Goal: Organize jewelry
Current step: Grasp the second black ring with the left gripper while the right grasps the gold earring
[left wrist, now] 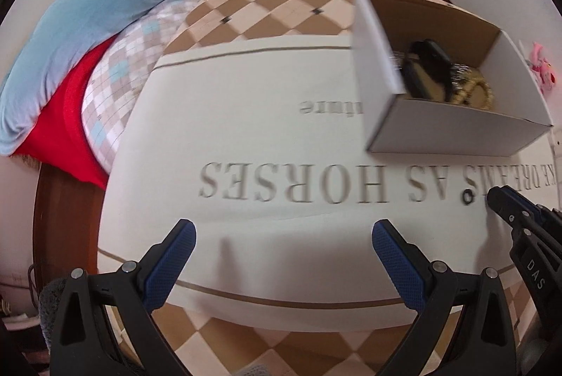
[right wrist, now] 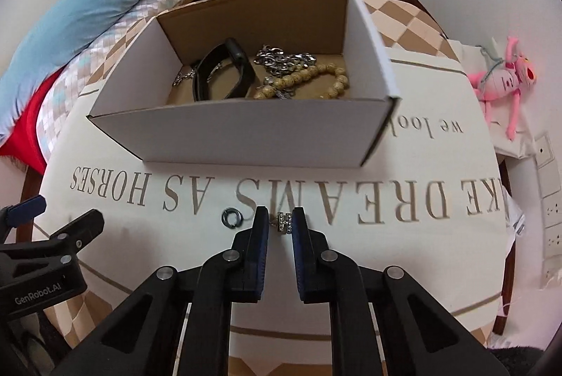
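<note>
A white cardboard box [right wrist: 246, 133] stands on the printed cloth; it also shows in the left wrist view [left wrist: 453, 130]. Inside lie a black band [right wrist: 224, 74], a silver chain [right wrist: 284, 60] and a beaded bracelet [right wrist: 316, 77]. My right gripper [right wrist: 280, 223] has its jaws narrowed around a small silver rhinestone ring [right wrist: 285, 222] on the cloth, pads close on both sides. A dark ring [right wrist: 230, 218] lies just to its left, also in the left wrist view [left wrist: 468, 197]. My left gripper [left wrist: 282, 235] is open and empty over the cloth.
A blue duvet [right wrist: 98, 7] and red cloth [left wrist: 66, 130] on the bed at the left. A pink plush toy [right wrist: 502, 84] lies at the right edge. The right gripper's finger [left wrist: 509, 211] shows at the right of the left wrist view.
</note>
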Available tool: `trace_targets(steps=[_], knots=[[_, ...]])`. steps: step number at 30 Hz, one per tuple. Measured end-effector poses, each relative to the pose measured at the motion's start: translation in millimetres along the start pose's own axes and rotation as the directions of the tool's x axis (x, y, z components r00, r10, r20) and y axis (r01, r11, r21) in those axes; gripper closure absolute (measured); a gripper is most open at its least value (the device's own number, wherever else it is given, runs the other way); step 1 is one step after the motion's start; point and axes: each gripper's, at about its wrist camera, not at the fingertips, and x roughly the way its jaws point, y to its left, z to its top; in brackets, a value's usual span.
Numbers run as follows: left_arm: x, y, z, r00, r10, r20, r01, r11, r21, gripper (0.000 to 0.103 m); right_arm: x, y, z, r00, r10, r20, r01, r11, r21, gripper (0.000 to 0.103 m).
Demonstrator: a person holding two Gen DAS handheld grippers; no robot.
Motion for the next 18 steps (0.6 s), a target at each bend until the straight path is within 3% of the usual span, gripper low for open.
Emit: trace_targets(steps=[6, 7, 8, 11, 13, 16, 18], knots=[[-2, -48, 7, 0.993, -0.118, -0.010, 0.118, 0.992, 0.034, 0.001, -23, -42, -3, 0.999, -0.007, 0.038, 0.002, 0.992, 0.127, 0.089], [-1, -57, 9, 0.990, -0.137, -0.015, 0.137, 0.990, 0.041, 0.001, -26, -47, -4, 0.999, -0.015, 0.040, 0.009, 0.990, 0.143, 0.091], [0, -65, 9, 0.988, -0.152, -0.020, 0.153, 0.987, 0.050, 0.001, -29, -53, -4, 0.999, -0.021, 0.040, 0.015, 0.988, 0.155, 0.102], [3, -91, 11, 0.984, -0.178, -0.023, 0.179, 0.979, 0.095, 0.005, -32, -72, -5, 0.999, -0.039, 0.031, 0.033, 0.981, 0.193, 0.103], [5, -104, 10, 0.986, -0.169, -0.014, 0.169, 0.976, 0.133, 0.028, -35, -84, -6, 0.999, -0.039, 0.027, 0.032, 0.977, 0.209, 0.103], [8, -113, 10, 0.985, -0.175, -0.008, 0.174, 0.972, 0.159, 0.052, -35, -92, -8, 0.999, -0.033, 0.029, 0.026, 0.975, 0.222, 0.103], [7, -116, 11, 0.984, -0.179, 0.003, 0.176, 0.970, 0.169, 0.062, -35, -96, -8, 0.999, -0.024, 0.032, 0.016, 0.973, 0.232, 0.103]])
